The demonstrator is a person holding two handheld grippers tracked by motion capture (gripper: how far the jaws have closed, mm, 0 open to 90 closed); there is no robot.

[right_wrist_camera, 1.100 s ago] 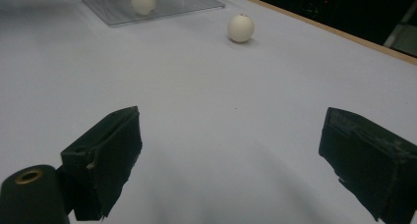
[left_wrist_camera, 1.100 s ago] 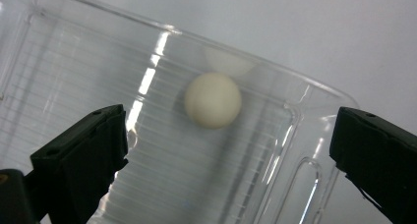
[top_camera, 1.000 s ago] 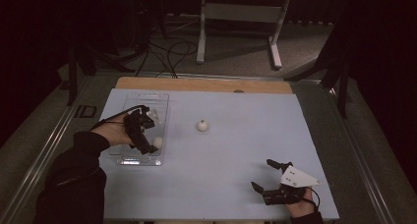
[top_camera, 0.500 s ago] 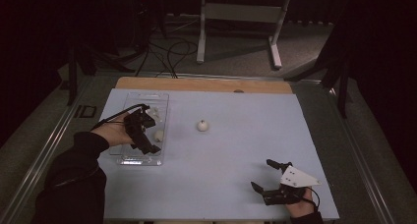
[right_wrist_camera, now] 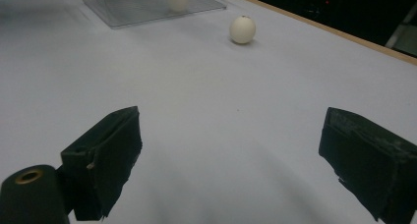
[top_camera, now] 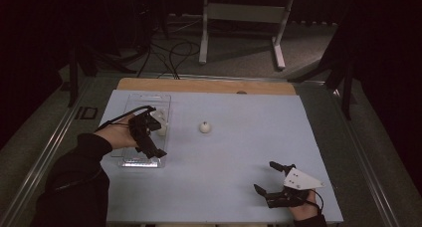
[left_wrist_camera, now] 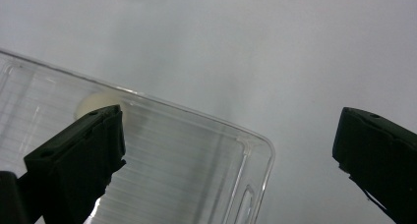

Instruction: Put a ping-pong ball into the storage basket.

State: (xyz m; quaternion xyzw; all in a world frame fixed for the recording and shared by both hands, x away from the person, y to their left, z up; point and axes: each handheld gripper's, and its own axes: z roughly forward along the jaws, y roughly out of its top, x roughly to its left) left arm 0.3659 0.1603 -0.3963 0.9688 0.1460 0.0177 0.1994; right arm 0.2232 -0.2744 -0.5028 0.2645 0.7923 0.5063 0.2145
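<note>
left claw (left_wrist_camera: pixel 228 150) gapes wide above the clear tray (left_wrist_camera: pixel 196 160); the pale ball (left_wrist_camera: pixel 96 103), seemingly inside, sits just behind its left jaw.

From my remote seat the tray (left_wrist_camera: pixel 206 160) reads as clear, glossy plastic with fine ribbing across its floor, and the ball (left_wrist_camera: pixel 98 102) inside it looks smooth, matt and off-white, like the second ball (right_wrist_camera: pixel 242 29) lying on the tabletop (top_camera: pixel 224 167), whose pale blue sheet is matt and smooth. A strip of bare wood (top_camera: pixel 199 85) runs along the far edge. The pads (right_wrist_camera: pixel 105 157) of the right hand-held gripper (right_wrist_camera: pixel 236 165) look like matt black rubber, a little rough and worn at the edges.
</note>
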